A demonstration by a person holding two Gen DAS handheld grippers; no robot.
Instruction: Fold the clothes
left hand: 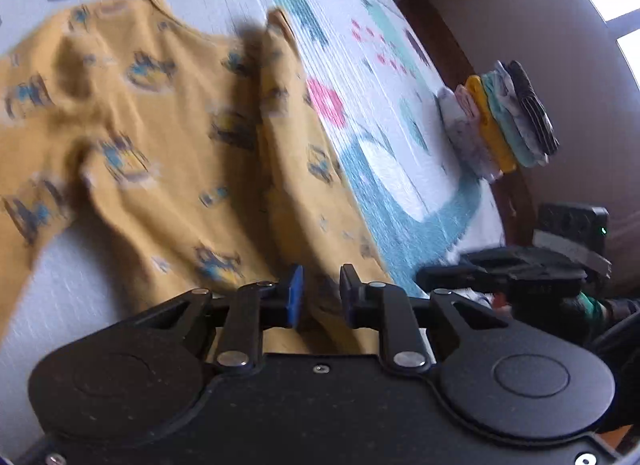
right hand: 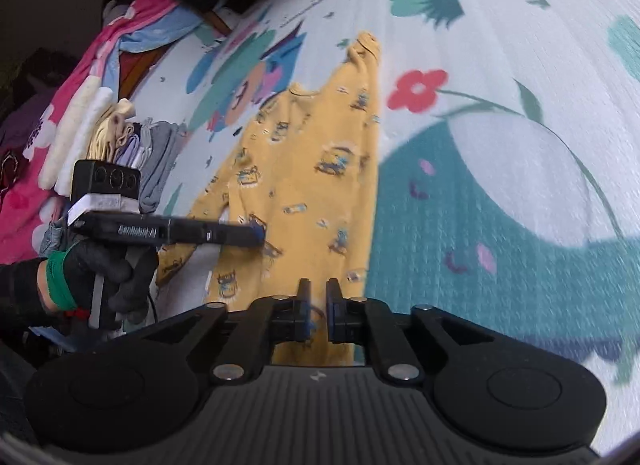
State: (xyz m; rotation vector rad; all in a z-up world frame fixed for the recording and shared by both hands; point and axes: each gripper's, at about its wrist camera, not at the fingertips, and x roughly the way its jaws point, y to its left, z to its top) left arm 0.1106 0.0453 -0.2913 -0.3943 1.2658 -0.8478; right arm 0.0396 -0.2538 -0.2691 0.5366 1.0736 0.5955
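Note:
A mustard-yellow child's shirt point(left hand: 160, 125) with small printed figures lies spread on the flowered bedspread point(left hand: 380, 65). My left gripper point(left hand: 322, 295) stands at its near edge, jaws narrow, with a raised ridge of the fabric filling the gap between the pads. In the right wrist view the same shirt point(right hand: 312, 169) runs down under my right gripper point(right hand: 318, 313), whose fingers stand a little apart over the hem with cloth showing through the gap. The left gripper point(right hand: 258, 233) reaches in from the left, its tip on the shirt's side, held by a black-gloved hand point(right hand: 100, 269).
A stack of folded clothes point(left hand: 500, 121) sits near the bed's far edge, by the wall. Another folded pile point(right hand: 132, 145) and a pink blanket point(right hand: 60, 113) lie to the left of the shirt. The right gripper point(left hand: 440, 275) shows side-on at the right.

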